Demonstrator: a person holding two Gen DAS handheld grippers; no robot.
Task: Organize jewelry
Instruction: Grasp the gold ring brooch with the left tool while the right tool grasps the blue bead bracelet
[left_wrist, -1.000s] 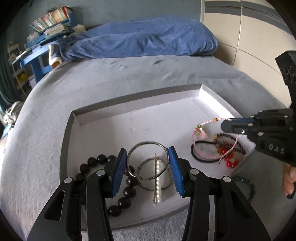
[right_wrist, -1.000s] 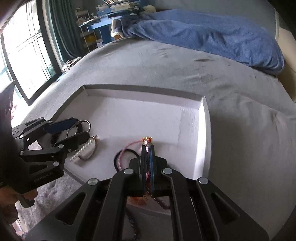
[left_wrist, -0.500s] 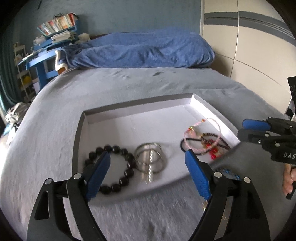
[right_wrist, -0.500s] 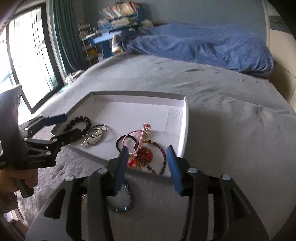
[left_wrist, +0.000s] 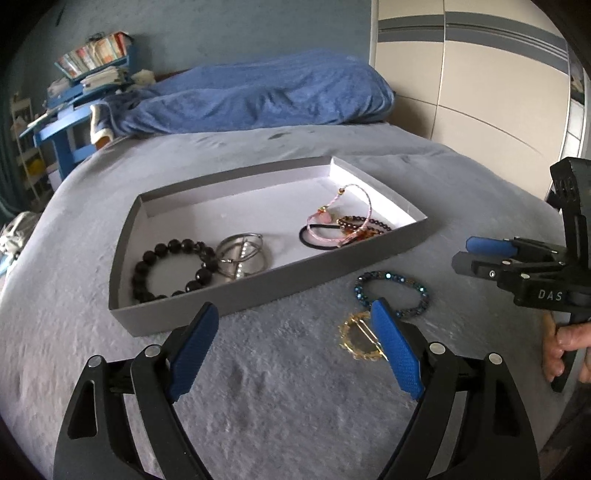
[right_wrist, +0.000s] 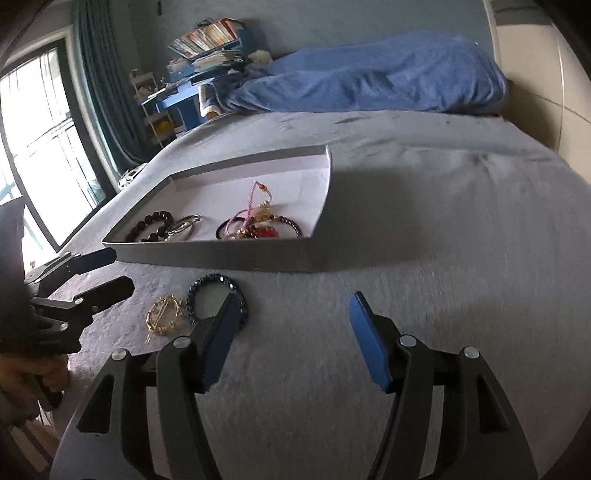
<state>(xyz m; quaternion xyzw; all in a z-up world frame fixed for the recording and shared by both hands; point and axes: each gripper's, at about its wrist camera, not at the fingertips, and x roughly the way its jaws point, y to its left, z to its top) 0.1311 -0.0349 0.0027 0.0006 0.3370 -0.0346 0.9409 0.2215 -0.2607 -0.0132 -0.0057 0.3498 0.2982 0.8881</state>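
Both my grippers have drawn back from the grey tray (left_wrist: 258, 286) since the earlier frame. My left gripper (left_wrist: 291, 349) stands released, empty; my right gripper (right_wrist: 291, 332) is opening, nothing between its fingers. Near the tray, on the bed (left_wrist: 280, 398), lie a blue bead bracelet (left_wrist: 391, 293) and a gold clip (left_wrist: 360, 339).

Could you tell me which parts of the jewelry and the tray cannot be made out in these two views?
- Gold hair clip: in the left wrist view, the blue pad covers its right edge.
- Blue bead bracelet: in the right wrist view, the gripper finger hides its near side.
- Pile of pink cord and red beads: right wrist view, tangled; separate pieces cannot be counted.
- Tray: right wrist view, its near wall hides the floor strip behind it.
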